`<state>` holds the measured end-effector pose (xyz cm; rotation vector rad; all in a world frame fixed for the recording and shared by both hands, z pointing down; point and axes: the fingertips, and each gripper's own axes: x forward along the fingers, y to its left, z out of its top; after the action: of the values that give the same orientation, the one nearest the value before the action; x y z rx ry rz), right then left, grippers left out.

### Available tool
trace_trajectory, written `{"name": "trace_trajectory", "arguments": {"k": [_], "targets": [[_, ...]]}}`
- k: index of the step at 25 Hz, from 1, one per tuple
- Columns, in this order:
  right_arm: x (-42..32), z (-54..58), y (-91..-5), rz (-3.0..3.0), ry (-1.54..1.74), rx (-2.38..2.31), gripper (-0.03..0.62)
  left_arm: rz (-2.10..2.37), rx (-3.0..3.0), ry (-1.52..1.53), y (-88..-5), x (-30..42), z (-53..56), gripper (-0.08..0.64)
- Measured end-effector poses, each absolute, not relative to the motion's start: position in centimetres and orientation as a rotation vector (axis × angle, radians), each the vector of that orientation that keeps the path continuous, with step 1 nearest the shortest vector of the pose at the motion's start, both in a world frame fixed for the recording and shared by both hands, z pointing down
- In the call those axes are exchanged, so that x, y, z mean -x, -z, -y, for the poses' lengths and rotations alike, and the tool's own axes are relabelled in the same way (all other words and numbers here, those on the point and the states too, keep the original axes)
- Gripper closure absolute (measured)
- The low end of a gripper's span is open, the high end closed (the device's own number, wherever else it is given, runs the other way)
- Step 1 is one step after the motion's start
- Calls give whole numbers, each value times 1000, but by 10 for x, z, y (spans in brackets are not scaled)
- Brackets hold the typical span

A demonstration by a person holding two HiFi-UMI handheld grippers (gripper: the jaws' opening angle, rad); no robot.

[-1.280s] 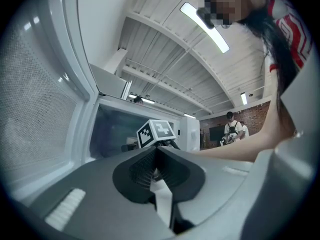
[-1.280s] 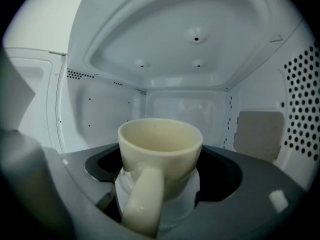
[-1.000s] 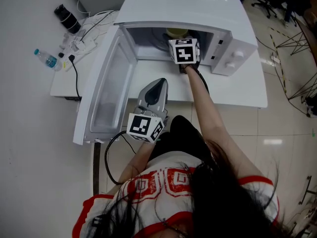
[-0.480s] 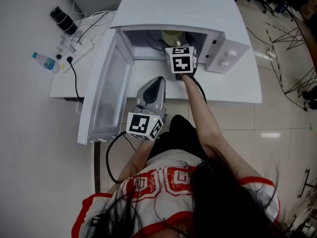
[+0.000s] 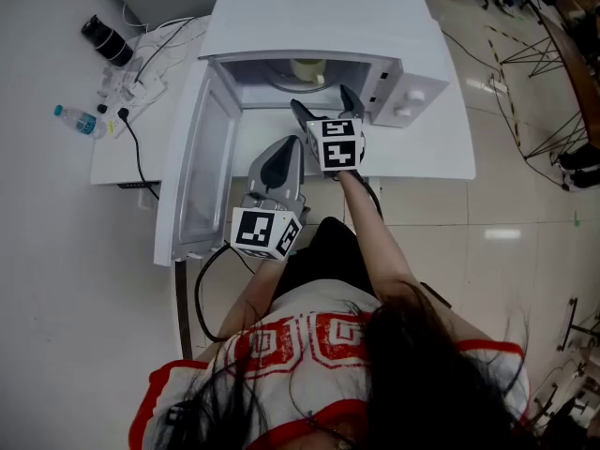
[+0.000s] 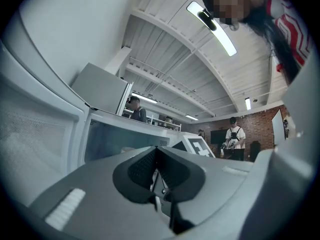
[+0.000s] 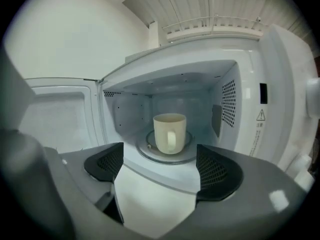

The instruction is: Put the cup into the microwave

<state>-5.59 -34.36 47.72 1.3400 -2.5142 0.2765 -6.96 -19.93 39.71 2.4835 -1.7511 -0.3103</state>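
Note:
A cream cup stands upright on the glass turntable inside the white microwave, its handle facing out; from the head view only the cup's rim shows. The microwave door hangs wide open to the left. My right gripper is open and empty, just outside the oven mouth, jaws pointed at the cup. My left gripper is shut on nothing, held low in front of the table beside the door, tilted upward.
The microwave sits on a white table. At the table's left end lie a power strip with cables, a water bottle and a dark cylinder. People stand far off in the left gripper view.
My right gripper has drawn back out of the microwave toward the person, leaving the cup on the turntable. The left gripper has hardly moved.

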Motion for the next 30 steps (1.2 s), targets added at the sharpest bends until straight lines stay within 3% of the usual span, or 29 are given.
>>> {"name": "trace_trajectory", "arguments": {"k": [2,5,10,14,30], "targets": [[51,335,-474,2512,-277,-1350,143,1747,-2479,297,-393,68,197,571],[41,325,-459,2506,-248,-1429,298,1736,-2473,287,-386,68,193,571],[28,310,-432,2497,-236,-1520,488,1725,-2479,274,-363,68,185,571],[28,299,-417,2487,-244,-1535,575,1722,-2486,268,-342,68,180,571],[20,267,-375,2496,-271,-1585,591,1700,-2515,281,-303,75,168,571]]}}
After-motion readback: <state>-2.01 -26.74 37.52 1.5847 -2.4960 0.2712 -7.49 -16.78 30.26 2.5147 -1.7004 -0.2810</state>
